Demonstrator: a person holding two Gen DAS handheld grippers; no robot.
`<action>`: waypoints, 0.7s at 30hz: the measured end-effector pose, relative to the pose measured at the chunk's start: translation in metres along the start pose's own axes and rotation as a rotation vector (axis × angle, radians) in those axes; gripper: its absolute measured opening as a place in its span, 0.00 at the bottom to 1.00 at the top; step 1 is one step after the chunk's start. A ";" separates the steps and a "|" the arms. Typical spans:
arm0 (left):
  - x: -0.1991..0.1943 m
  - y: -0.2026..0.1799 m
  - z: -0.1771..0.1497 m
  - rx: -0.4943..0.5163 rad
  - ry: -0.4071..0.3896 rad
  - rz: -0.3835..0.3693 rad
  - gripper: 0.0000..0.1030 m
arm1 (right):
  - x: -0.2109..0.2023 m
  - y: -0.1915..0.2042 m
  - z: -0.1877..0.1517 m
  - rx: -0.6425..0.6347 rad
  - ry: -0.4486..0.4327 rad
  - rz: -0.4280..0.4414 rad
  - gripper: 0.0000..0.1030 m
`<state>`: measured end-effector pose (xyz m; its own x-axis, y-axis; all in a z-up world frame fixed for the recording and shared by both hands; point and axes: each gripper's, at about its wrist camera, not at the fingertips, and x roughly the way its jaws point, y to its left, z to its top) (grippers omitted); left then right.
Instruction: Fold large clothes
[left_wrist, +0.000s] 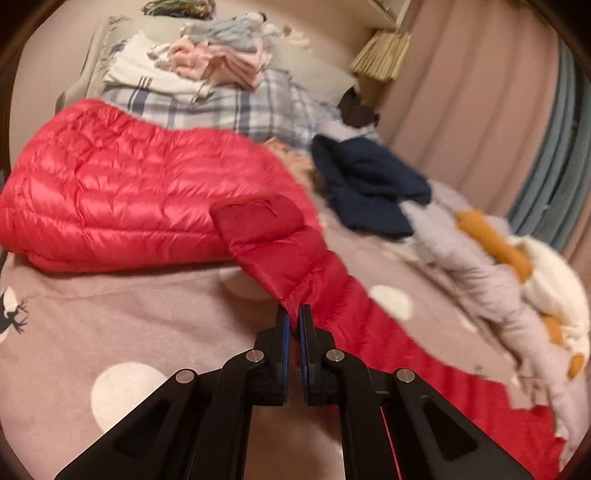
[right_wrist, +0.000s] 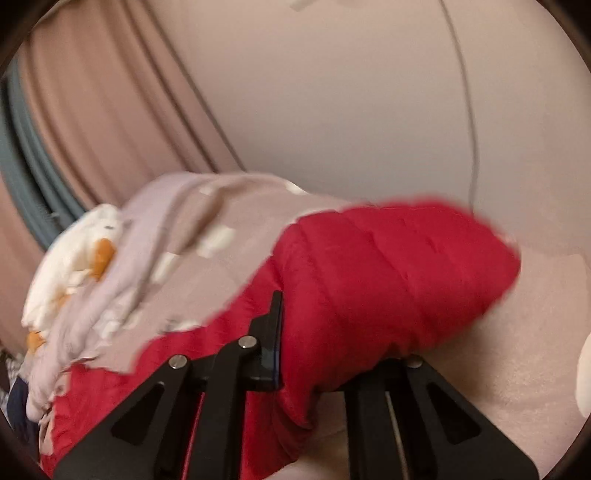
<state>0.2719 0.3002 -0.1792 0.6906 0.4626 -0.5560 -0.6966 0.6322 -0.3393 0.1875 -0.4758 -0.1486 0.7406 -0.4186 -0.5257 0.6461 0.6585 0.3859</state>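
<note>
A red down jacket (left_wrist: 110, 192) lies on the bed (left_wrist: 129, 317), its quilted body bunched toward the far left, one sleeve (left_wrist: 295, 266) stretched out across the dotted blanket. The left tongs (left_wrist: 294, 314) are clamped on the sleeve edge, the blades nearly together with a thin fold of red fabric between them. The right tongs (right_wrist: 291, 314) are clamped on a thicker, padded part of the same jacket; red fabric drapes over and hides one blade, so the hold looks deep, but how firm it is I cannot tell. Other clothes crowd the bed: a navy garment (left_wrist: 369, 184) just beyond the sleeve, a pale lilac piece (left_wrist: 472, 251) along the right, and a folded stack (left_wrist: 207, 66) near the pillows. The step in hand seems to be carrying the sleeve over onto the body. To do it well, both tongs should lift together, keep the fabric taut between them so the slippery shell does not sag, then lay the sleeve flat across the quilting, clear of the navy garment. Down puffs back up, so pressing the fold before letting go would help.
</note>
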 end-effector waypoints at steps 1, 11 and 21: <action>-0.002 -0.003 0.000 0.010 -0.006 -0.001 0.04 | -0.011 0.010 0.003 -0.020 -0.020 0.036 0.11; 0.043 0.020 -0.008 -0.105 0.182 -0.029 0.04 | -0.091 0.149 -0.024 -0.261 -0.068 0.282 0.10; 0.082 0.044 -0.026 -0.333 0.283 -0.141 0.12 | -0.099 0.348 -0.164 -0.722 0.116 0.501 0.14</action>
<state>0.2933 0.3499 -0.2593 0.7350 0.1690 -0.6567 -0.6563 0.4210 -0.6261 0.3094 -0.1026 -0.0866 0.8565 0.0654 -0.5120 -0.0525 0.9978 0.0398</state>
